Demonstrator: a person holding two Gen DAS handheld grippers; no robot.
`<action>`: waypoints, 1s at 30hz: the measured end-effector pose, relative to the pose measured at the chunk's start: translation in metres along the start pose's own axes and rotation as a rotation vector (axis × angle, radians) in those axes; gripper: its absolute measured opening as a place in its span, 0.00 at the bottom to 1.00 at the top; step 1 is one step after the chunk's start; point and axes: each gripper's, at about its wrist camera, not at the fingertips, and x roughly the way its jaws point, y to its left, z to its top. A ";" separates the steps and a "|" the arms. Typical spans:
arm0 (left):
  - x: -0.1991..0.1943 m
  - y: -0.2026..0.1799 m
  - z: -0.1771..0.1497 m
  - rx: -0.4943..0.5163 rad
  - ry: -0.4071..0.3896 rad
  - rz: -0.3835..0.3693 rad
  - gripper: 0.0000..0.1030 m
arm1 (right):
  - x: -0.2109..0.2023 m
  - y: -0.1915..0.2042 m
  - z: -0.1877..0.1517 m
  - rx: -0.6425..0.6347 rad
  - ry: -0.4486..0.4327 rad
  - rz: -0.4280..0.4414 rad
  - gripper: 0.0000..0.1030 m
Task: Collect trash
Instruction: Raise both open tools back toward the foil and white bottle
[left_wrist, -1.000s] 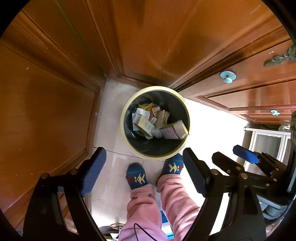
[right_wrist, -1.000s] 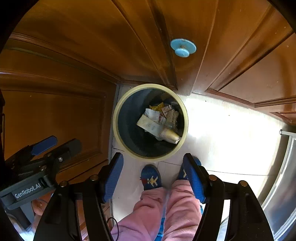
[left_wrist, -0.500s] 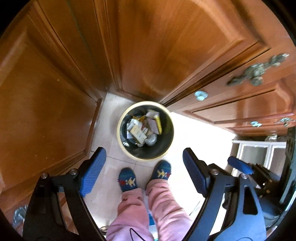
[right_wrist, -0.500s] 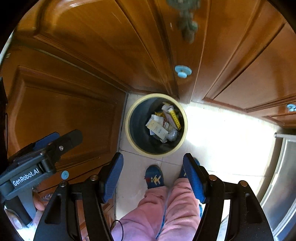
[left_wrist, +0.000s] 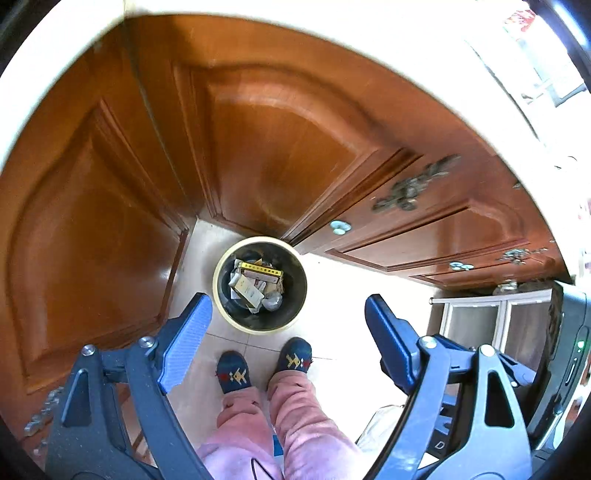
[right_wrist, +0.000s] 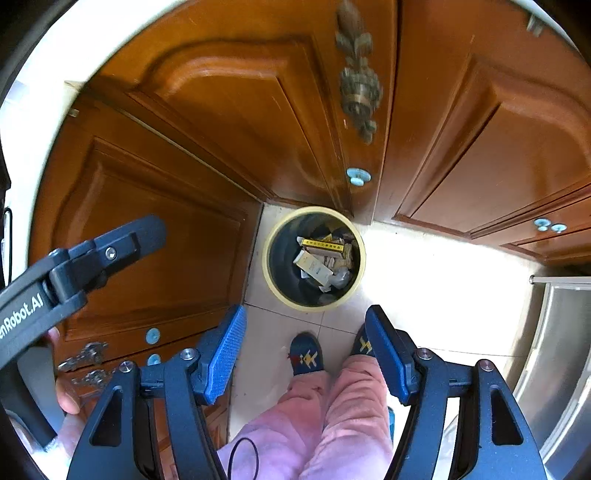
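Note:
A round bin with a cream rim stands on the floor in the corner of the wooden cabinets. It holds paper trash: a white carton and a yellow-edged box. My left gripper is open and empty, high above the bin. My right gripper is open and empty, also high above it. The left gripper's body shows at the left of the right wrist view.
Brown wooden cabinet doors with blue knobs surround the bin. The person's pink trousers and blue slippers stand just before it. A white countertop edge runs above. A steel appliance stands at the right.
Both grippers have risen well above the bin, which looks smaller now. The trash that was falling has settled inside the bin. Both stay open.

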 end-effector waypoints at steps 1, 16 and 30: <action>-0.011 -0.003 0.003 0.010 -0.006 -0.005 0.80 | -0.014 0.002 0.000 0.000 -0.014 -0.001 0.66; -0.213 -0.067 0.063 0.219 -0.265 -0.058 0.80 | -0.259 0.042 0.009 0.021 -0.394 -0.040 0.66; -0.343 -0.127 0.158 0.326 -0.487 -0.063 0.80 | -0.448 0.082 0.074 -0.084 -0.683 -0.122 0.66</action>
